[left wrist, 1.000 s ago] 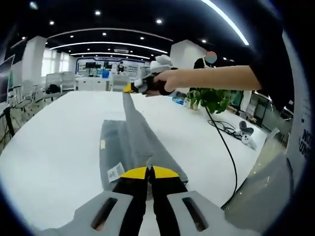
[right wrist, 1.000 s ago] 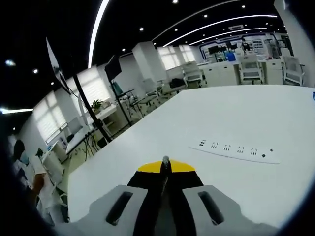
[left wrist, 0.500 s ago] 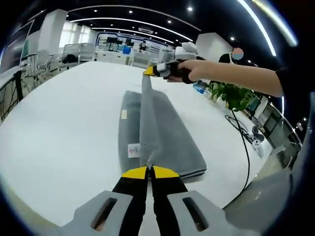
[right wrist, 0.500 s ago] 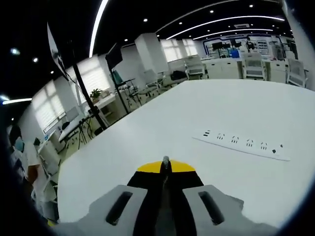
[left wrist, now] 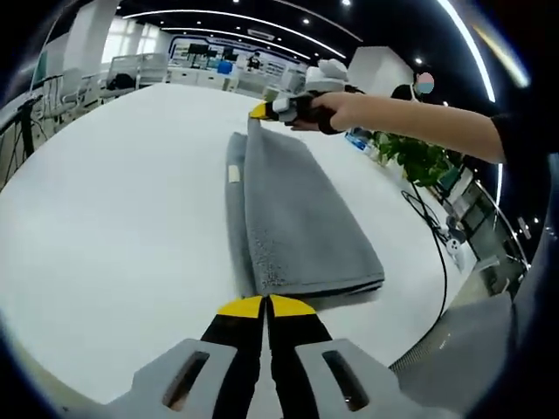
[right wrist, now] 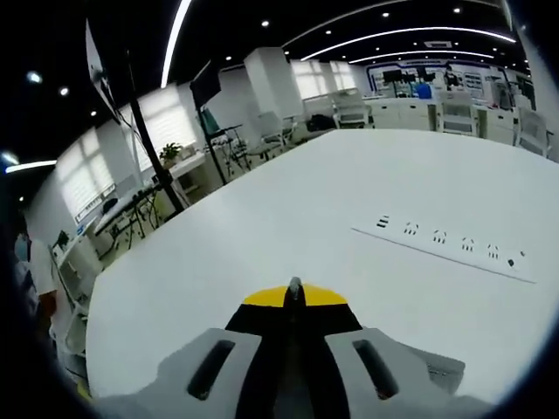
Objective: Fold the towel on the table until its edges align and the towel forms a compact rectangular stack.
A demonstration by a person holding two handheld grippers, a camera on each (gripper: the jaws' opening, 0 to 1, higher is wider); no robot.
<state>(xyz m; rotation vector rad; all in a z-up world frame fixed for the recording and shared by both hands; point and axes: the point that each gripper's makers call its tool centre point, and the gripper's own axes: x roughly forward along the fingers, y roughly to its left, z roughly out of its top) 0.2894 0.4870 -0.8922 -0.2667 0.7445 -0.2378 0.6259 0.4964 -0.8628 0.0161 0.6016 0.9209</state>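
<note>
A grey towel [left wrist: 293, 214] lies folded lengthwise on the white table [left wrist: 113, 218], a small label showing on its left edge. My left gripper [left wrist: 265, 299] sits at the towel's near end, jaws shut with the near corner pinched at their tips. At the far end a person's hand holds my right gripper [left wrist: 259, 111], shut on the far corner and low over the table. In the right gripper view, my right gripper [right wrist: 294, 286] is shut with a thin grey strip of towel between its jaws.
A white power strip [right wrist: 445, 249] lies on the table [right wrist: 288, 209] ahead of the right gripper. A potted plant [left wrist: 410, 161] and a black cable [left wrist: 434, 231] sit past the table's right edge. Desks and chairs [left wrist: 131, 74] stand beyond the far side.
The towel's top layer, stretched as a raised ridge between the two grippers, has come down and now lies flat on the lower layers. Both grippers have dropped towards the table.
</note>
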